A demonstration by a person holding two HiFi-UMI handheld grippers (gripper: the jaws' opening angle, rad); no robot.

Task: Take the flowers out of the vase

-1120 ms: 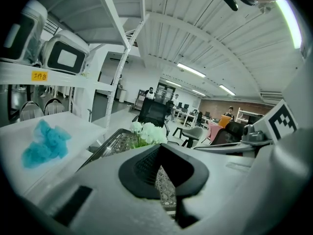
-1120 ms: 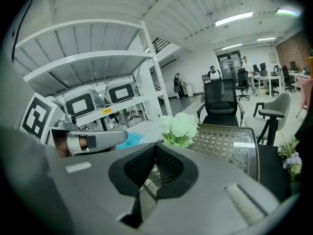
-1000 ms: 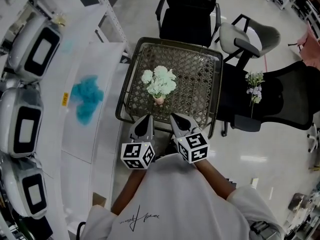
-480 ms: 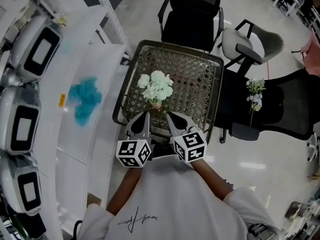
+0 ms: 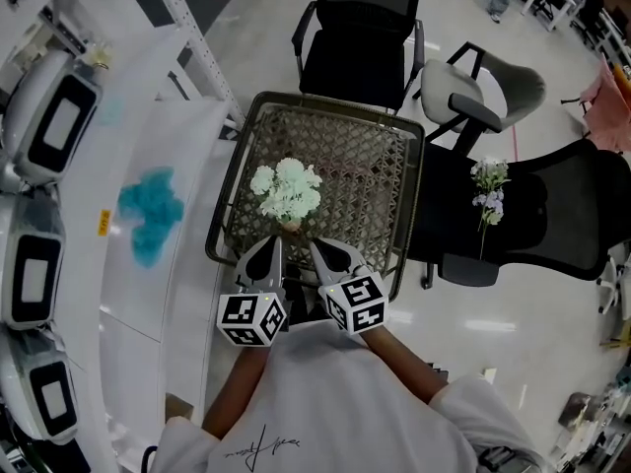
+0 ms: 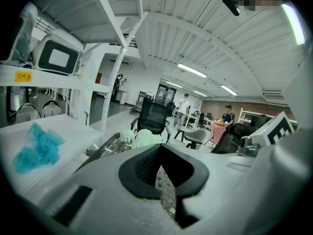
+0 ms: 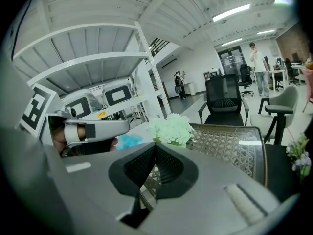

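A lattice worktop (image 5: 367, 180) with a dark rim is noted at centre; a vase of white flowers (image 5: 286, 189) is stood toward its near-left part. A teal cloth (image 5: 150, 212) is laid on the white shelf (image 5: 187, 156), left. A flower sprig (image 5: 486, 187) is laid on the black chair (image 5: 537, 215), right.

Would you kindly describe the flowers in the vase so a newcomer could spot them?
Find the woven lattice table beside the white shelving. On the person's side of it a small vase holds a rounded bunch of pale green-white flowers. Unlike the thin lilac-and-white sprig lying on the black chair to the right, this bunch is full and upright.
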